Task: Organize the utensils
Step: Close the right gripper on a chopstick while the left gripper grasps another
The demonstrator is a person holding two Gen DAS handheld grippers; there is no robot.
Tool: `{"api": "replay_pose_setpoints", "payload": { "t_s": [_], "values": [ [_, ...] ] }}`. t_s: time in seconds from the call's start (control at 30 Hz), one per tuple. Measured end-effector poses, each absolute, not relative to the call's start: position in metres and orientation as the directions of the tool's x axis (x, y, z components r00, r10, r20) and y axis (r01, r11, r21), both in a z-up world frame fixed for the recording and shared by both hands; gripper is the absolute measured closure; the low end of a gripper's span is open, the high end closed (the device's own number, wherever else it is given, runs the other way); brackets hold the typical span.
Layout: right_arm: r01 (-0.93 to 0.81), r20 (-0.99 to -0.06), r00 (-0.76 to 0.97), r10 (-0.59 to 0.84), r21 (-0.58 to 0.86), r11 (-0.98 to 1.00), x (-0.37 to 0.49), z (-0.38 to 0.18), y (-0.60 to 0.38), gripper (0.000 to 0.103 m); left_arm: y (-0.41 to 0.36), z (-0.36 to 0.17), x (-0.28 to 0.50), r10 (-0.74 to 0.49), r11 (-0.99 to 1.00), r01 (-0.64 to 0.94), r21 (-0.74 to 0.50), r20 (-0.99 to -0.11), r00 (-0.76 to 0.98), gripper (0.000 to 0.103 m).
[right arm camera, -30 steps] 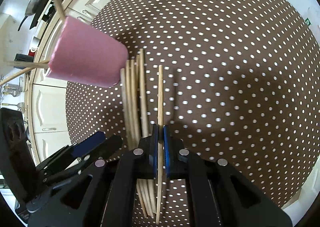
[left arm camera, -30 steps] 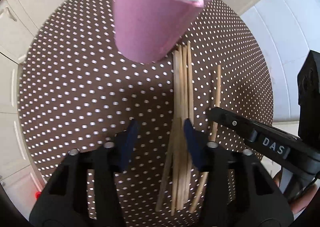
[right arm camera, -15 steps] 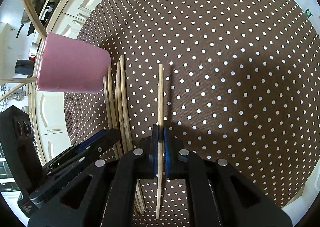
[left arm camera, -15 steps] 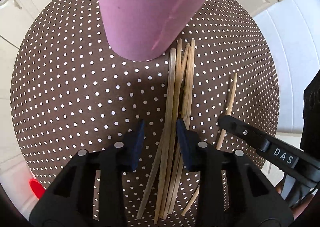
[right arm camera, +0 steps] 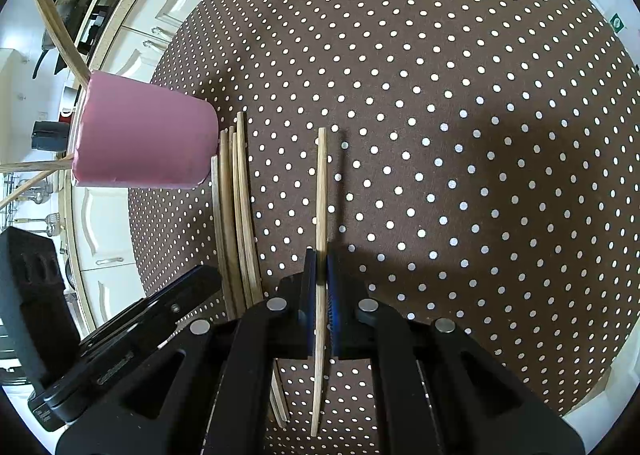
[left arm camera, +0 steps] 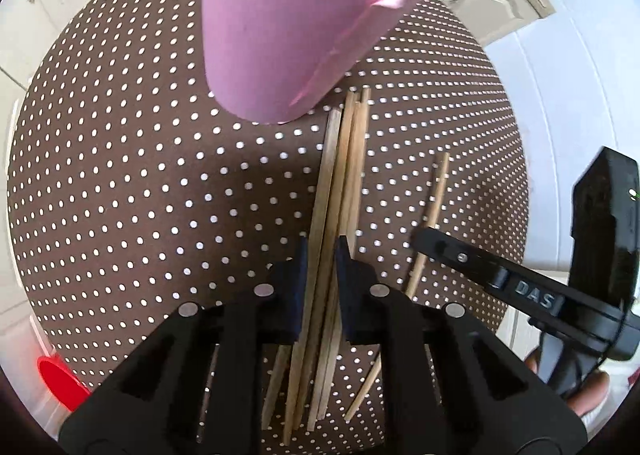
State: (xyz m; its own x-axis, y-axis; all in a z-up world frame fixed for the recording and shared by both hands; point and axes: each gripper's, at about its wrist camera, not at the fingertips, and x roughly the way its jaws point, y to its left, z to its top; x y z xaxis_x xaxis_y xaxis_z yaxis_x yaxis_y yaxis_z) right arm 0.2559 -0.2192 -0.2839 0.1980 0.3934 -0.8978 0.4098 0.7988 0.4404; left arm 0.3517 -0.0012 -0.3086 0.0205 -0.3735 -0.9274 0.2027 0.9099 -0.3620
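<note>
Left tongs (left arm camera: pixel 320 267) point steeply down over the bundle of chopsticks (left arm camera: pixel 340 191) lying on the round bench (left arm camera: pixel 120 195) with its brown polka-dot cloth. Their jaws have just been closing and now pinch several sticks of the bundle between the blue pads. Bundle lies side by side, far tips just beside the base of the pink paper cup (left arm camera: pixel 288 27). The cup stands upright near the far edge of the bench, a few chopsticks sticking out of its mouth. Right tongs (right arm camera: pixel 321 275) are pressed together on a single chopstick (right arm camera: pixel 321 191), which lies apart from the bundle, to its right in the right wrist view. That stick runs lengthwise through the jaws, both ends free. White cabinets (right arm camera: pixel 172 7) behind the bench.
</note>
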Motion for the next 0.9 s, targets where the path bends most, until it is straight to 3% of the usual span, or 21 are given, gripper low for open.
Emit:
{"api": "replay_pose_setpoints", "payload": {
  "t_s": [0.63,0.77,0.9],
  "values": [
    [0.427,-0.899,0.187,0.395,0.437,0.792,0.241,-0.285,-0.219,0.099,-0.004,-0.321,0.353,-0.311,0.933,0.194,-0.303,-0.951,0.007,0.088],
    [0.427,-0.898,0.186,0.398,0.439,0.791,0.239,-0.284,-0.219,0.099,-0.013,-0.327,0.352,-0.291,0.936,0.208,-0.284,-0.957,0.006,0.069],
    [0.429,-0.898,0.186,0.400,0.440,0.789,0.239,-0.284,-0.221,0.099,-0.026,-0.331,0.345,-0.258,0.938,0.246,-0.242,-0.966,0.032,0.069]
  ]
}}
